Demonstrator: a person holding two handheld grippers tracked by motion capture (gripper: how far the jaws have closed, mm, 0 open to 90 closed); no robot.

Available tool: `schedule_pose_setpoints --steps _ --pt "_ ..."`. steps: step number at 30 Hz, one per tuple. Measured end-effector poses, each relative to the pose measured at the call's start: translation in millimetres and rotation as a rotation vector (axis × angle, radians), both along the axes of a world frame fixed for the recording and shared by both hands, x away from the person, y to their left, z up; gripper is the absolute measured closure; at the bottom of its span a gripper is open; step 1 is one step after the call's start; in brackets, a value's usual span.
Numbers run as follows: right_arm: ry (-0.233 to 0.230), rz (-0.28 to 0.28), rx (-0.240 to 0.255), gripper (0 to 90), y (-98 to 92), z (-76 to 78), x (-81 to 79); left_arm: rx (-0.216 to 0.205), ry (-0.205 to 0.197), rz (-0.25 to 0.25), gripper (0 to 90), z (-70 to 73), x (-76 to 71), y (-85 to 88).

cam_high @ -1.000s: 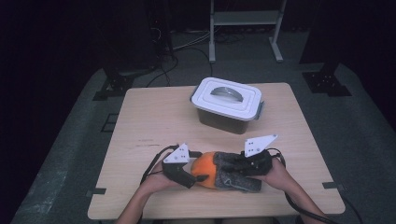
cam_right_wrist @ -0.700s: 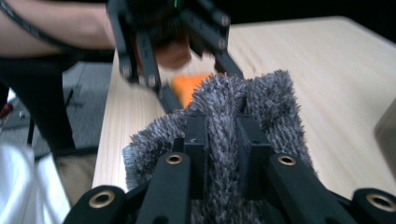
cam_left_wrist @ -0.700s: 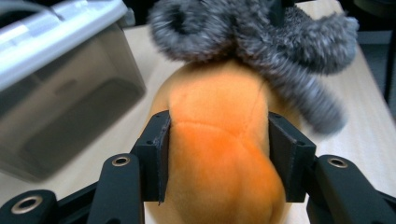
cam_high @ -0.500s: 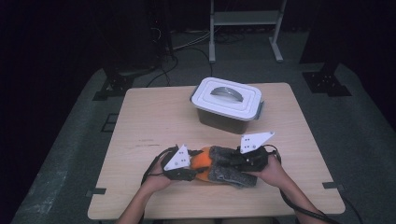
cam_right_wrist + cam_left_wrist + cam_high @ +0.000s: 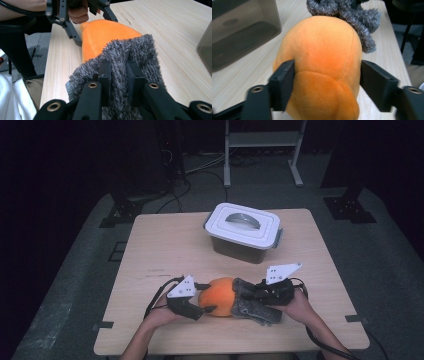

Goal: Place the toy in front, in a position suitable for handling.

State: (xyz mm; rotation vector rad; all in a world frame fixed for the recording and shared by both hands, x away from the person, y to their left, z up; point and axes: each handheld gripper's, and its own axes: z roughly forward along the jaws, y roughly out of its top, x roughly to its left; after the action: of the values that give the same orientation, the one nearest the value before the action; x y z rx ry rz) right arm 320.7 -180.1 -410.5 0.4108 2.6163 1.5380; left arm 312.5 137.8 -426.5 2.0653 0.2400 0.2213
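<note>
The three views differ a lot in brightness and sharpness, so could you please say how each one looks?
High view: dim, the room beyond the table nearly black, the white lid of the container brightest. Left gripper view: evenly lit, the orange plush sharp, its near jaw bases slightly soft. Right gripper view: bright, the grey fuzzy fabric crisp, the left gripper farther off a little soft.

A light wooden surface (image 5: 160,245) stands on grey floor (image 5: 70,290). On the surface's far half, a little right of its middle, sits a translucent storage box (image 5: 235,247), closed with a white lid (image 5: 245,225) that carries a grey handle (image 5: 241,218) on top. Beyond the surface's far edge stand the legs of a white metal rack (image 5: 262,150), with dark cables (image 5: 200,170) lying left of them.
</note>
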Motion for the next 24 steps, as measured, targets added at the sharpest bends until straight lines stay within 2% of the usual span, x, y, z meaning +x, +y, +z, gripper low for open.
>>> schedule_pose_setpoints --steps 4,6,9,11,15,18,20,22,24 --pt "0.008 0.023 -0.018 75.4 1.2 -6.4 -1.3 -0.064 0.039 0.04 18.1 6.5 4.1 0.7" --pt "0.012 0.024 -0.016 75.1 0.6 -7.2 -2.0 -0.09 0.072 0.055 17.0 9.2 6.7 -0.2" --pt "0.014 0.025 -0.016 75.0 0.7 -7.2 -1.5 -0.079 0.087 0.072 17.7 8.1 9.2 -2.4" --pt "0.014 0.022 -0.018 75.0 0.7 -6.7 -0.7 -0.069 0.108 0.054 23.8 4.4 9.8 -3.5" --pt "0.006 0.011 -0.018 74.9 1.7 0.1 1.1 -0.045 0.097 0.053 35.6 0.8 7.4 -7.7" --pt "-0.002 0.012 0.008 74.9 5.9 6.7 3.8 -0.033 0.038 0.06 44.3 1.7 3.2 -12.6" --pt "-0.009 0.021 0.029 74.9 11.1 11.8 5.5 -0.019 -0.031 0.066 49.9 3.0 -2.0 -18.6" --pt "-0.019 0.027 0.028 74.9 16.3 16.2 7.2 -0.012 -0.094 0.077 52.8 6.4 -6.0 -23.9" --pt "-0.033 0.018 0.025 74.9 20.1 20.6 10.3 -0.032 -0.14 0.1 54.4 8.7 -6.2 -24.1"
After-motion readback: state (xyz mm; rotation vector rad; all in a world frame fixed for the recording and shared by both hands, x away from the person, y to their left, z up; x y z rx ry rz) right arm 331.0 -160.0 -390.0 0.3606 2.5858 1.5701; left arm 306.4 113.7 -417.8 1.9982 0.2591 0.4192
